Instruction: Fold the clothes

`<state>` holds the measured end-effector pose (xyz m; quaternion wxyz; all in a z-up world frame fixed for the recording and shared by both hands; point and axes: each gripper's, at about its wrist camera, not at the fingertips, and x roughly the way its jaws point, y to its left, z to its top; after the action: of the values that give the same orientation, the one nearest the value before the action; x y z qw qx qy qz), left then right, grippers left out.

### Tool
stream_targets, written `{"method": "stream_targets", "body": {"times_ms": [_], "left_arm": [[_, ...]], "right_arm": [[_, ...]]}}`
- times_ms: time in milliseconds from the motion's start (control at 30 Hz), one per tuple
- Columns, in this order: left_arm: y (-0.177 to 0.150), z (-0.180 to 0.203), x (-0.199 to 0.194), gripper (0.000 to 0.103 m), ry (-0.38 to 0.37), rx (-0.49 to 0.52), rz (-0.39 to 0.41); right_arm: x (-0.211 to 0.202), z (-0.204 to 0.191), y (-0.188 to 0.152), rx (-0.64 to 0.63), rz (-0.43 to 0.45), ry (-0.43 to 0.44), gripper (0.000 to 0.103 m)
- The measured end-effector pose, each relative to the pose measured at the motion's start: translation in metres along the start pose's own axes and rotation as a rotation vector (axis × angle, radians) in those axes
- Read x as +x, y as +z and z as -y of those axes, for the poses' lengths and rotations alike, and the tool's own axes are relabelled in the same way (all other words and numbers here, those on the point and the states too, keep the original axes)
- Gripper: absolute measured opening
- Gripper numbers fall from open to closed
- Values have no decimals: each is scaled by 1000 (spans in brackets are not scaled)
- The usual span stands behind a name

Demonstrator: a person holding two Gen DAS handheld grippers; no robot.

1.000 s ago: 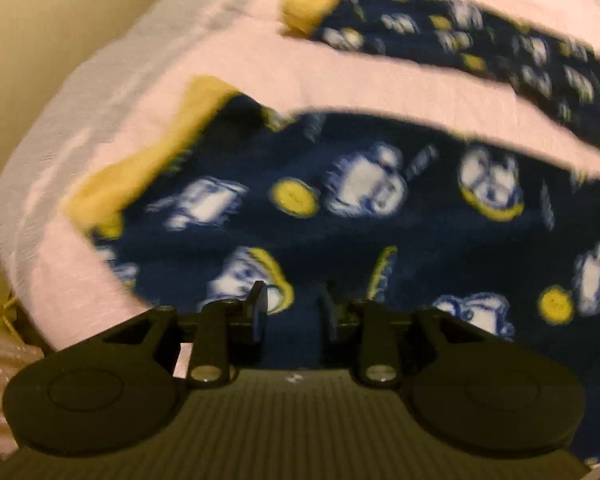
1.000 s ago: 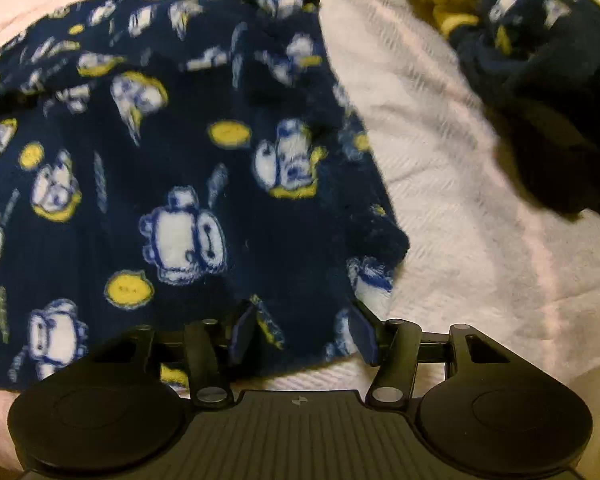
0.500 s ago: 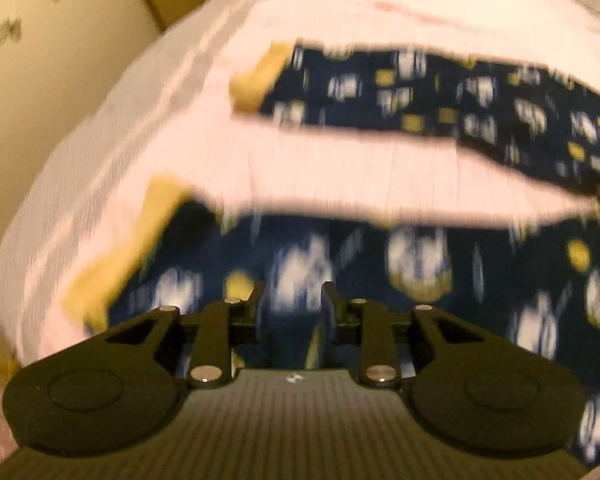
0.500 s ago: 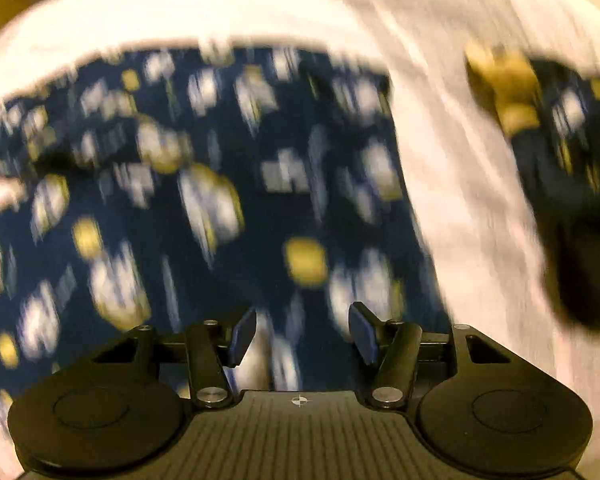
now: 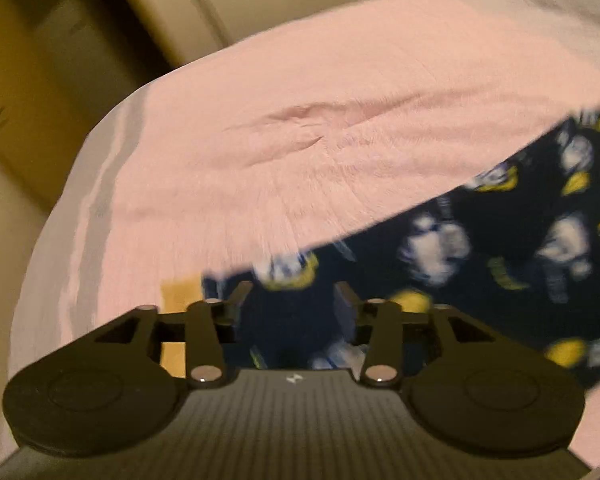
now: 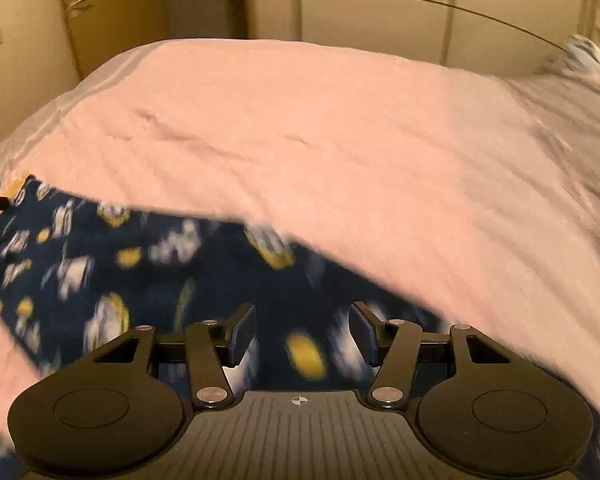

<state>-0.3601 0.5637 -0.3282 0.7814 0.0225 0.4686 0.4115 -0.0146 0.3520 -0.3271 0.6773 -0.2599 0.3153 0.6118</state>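
Left gripper (image 5: 288, 298): jaws opening, navy patterned garment (image 5: 500, 256) between them, unpinched.
Right gripper (image 6: 302, 330): jaws apart over the same garment (image 6: 160, 280).
Bed: pink blanket (image 6: 340, 140).

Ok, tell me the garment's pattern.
Navy garment with white and yellow cartoon figures, clearest in the right wrist view.

Navy fleece garment (image 6: 148, 276), white and yellow print, spread on pink bedcover (image 6: 340, 140)
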Motion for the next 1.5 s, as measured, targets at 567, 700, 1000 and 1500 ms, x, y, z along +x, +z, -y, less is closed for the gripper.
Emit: {"method": "stream_targets", "body": {"times_ms": [567, 700, 1000, 1500], "left_arm": [[-9, -45, 89, 2, -35, 238, 51], [-6, -31, 110, 1, 128, 279, 5], [-14, -59, 44, 8, 115, -195, 36], [-85, -30, -52, 21, 141, -363, -36]], "right_arm": [[116, -27, 57, -178, -49, 64, 2], [124, -30, 55, -131, 8, -156, 2], [56, -49, 30, -6, 49, -128, 55], [-174, 11, -160, 472, -111, -409, 60]]}}
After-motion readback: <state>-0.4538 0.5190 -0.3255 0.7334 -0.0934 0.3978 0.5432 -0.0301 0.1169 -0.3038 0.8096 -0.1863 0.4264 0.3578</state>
